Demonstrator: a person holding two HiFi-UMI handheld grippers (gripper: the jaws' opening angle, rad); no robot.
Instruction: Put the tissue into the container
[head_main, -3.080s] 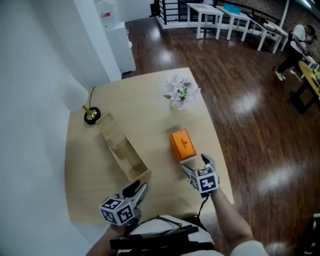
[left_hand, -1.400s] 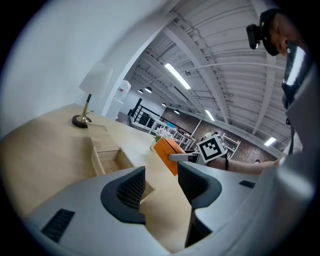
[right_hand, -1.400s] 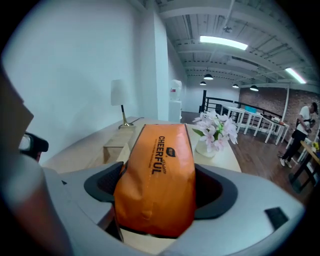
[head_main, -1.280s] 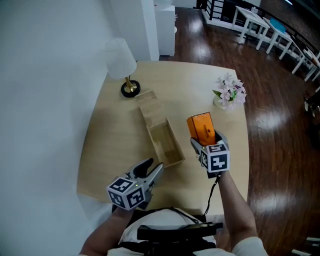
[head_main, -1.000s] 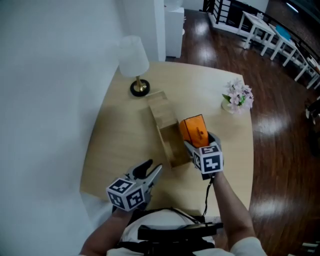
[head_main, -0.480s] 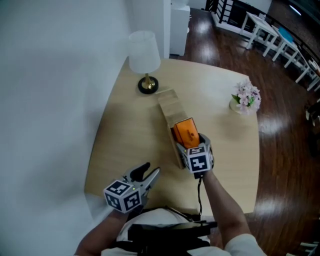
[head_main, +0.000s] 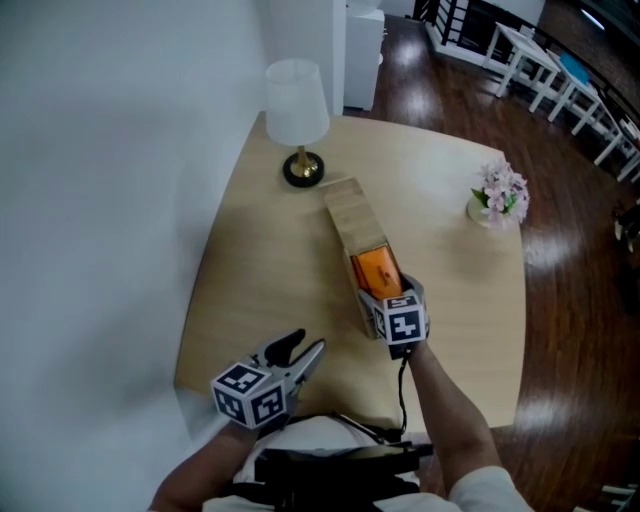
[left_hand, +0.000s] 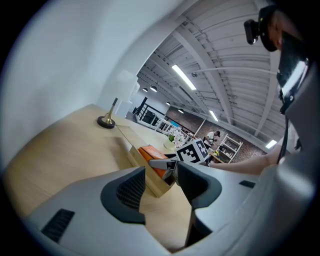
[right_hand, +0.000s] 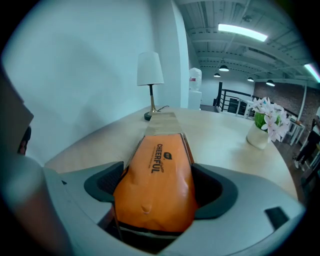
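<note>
Surface (head_main: 260, 250) below, my right claw (head_main: 390, 293) is pinching the tissue (head_main: 376, 268) inside the container (head_main: 347, 212); release next; left claw (head_main: 300, 347) gaping empty.

The right claw (head_main: 389, 293) has lifted the orange tissue pack (head_main: 376, 267) off the bench (head_main: 260, 260), swung left, and it's down inside the wooden container (head_main: 347, 212)!

We see the tissue pack (head_main: 378, 270): soft orange pkg w/ dark "CHEERFUL" print, lying flat and lengthwise in the open 5 o'clock end of the container (head_main: 345, 215), near end clamped in the right hand-held gripper (head_main: 388, 296). Container: long, narrow light-wood box on the desk (head_main: 260, 280), running approx. 11 to 5 o'clock, far half looks lidded.
</note>
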